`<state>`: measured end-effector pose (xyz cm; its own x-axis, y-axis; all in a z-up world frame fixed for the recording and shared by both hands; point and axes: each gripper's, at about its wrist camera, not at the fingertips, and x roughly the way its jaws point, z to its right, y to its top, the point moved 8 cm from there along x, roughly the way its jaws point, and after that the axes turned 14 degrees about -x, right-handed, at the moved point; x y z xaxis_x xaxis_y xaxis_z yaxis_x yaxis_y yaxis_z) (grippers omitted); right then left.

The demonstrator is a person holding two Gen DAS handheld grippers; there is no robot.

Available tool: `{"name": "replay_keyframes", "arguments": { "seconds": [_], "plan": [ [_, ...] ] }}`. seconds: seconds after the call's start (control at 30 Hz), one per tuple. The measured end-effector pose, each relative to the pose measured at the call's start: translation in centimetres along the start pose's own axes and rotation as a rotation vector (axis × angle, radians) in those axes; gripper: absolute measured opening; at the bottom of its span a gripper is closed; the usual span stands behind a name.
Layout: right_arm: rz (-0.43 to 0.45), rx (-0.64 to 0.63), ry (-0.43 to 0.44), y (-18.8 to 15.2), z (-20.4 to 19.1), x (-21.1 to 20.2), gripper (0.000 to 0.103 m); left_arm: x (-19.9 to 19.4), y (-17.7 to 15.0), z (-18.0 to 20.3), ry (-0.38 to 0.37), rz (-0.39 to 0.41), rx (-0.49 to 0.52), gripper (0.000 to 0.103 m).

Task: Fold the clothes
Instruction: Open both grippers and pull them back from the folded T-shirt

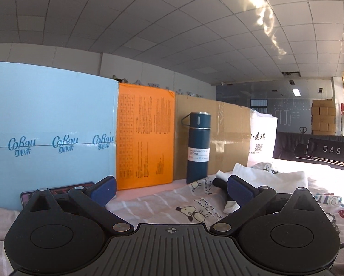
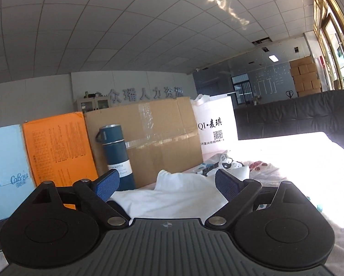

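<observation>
A white garment (image 2: pixel 178 195) lies crumpled on a table covered by a cartoon-dog print cloth (image 1: pixel 194 211). In the left wrist view the garment (image 1: pixel 275 177) lies ahead to the right. My left gripper (image 1: pixel 170 189) is open and empty, low over the printed cloth. My right gripper (image 2: pixel 167 184) is open and empty, with the white garment just beyond and between its blue pads (image 2: pixel 227 184). The right gripper's body (image 1: pixel 328 150) shows at the right edge of the left wrist view.
A dark blue vacuum bottle (image 1: pixel 198 147) stands at the back of the table, before a cardboard box (image 1: pixel 229 133). An orange box (image 1: pixel 145 135), a light blue box (image 1: pixel 50 133) and a white bag (image 2: pixel 217 124) line the back. A phone (image 1: pixel 57 192) lies at left.
</observation>
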<state>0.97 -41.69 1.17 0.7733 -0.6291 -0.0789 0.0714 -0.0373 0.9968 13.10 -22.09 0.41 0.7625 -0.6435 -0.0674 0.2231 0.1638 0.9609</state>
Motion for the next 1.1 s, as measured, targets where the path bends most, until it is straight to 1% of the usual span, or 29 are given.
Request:
{"name": "replay_keyframes", "arguments": {
  "seconds": [0.03,0.1,0.17,0.23,0.27,0.33,0.4,0.43,0.53,0.6,0.73,0.93,1.1],
  "plan": [
    [-0.015,-0.004,0.017,-0.1,-1.0,-1.0,0.091,-0.2,0.0,0.1,-0.012,0.004,0.000,0.103],
    [-0.058,-0.018,-0.016,-0.5,-2.3,-2.2,0.091,-0.5,-0.1,0.4,-0.037,0.013,0.000,0.103],
    [-0.094,-0.005,-0.071,-1.3,-2.6,-3.2,0.092,-0.8,-0.2,0.7,-0.061,0.021,0.001,0.103],
    [-0.129,0.006,-0.126,-2.1,-3.0,-4.2,0.095,-1.1,-0.3,1.0,-0.086,0.030,0.001,0.103],
    [-0.131,-0.007,-0.155,-2.4,-3.0,-4.5,0.096,-1.3,-0.3,1.2,-0.098,0.034,0.001,0.103],
    [-0.111,-0.067,-0.239,-2.8,-3.0,-4.9,0.096,-1.5,-0.4,1.4,-0.115,0.042,0.007,0.103],
    [-0.084,-0.137,-0.319,-2.9,-2.9,-4.8,0.097,-1.3,-0.6,1.6,-0.110,0.044,0.027,0.103],
    [-0.070,-0.154,-0.340,-3.0,-2.9,-4.8,0.098,-1.2,-0.7,1.6,-0.105,0.039,0.030,0.103],
    [-0.025,-0.209,-0.372,-3.2,-2.6,-4.7,0.101,-0.8,-1.0,1.1,-0.080,0.023,0.014,0.103],
    [-0.028,-0.224,-0.385,-3.4,-2.4,-4.4,0.101,-0.6,-1.1,0.7,-0.058,0.015,-0.001,0.103],
    [-0.043,-0.212,-0.364,-3.6,-2.2,-4.1,0.103,-0.5,-1.2,0.2,-0.032,0.009,-0.009,0.103],
    [-0.053,-0.205,-0.356,-3.7,-2.2,-4.0,0.103,-0.7,-1.4,0.5,-0.036,0.009,0.019,0.103],
    [-0.066,-0.213,-0.358,-3.8,-2.4,-3.6,0.103,-0.6,-1.4,0.4,-0.017,0.009,0.023,0.103]
  ]
}}
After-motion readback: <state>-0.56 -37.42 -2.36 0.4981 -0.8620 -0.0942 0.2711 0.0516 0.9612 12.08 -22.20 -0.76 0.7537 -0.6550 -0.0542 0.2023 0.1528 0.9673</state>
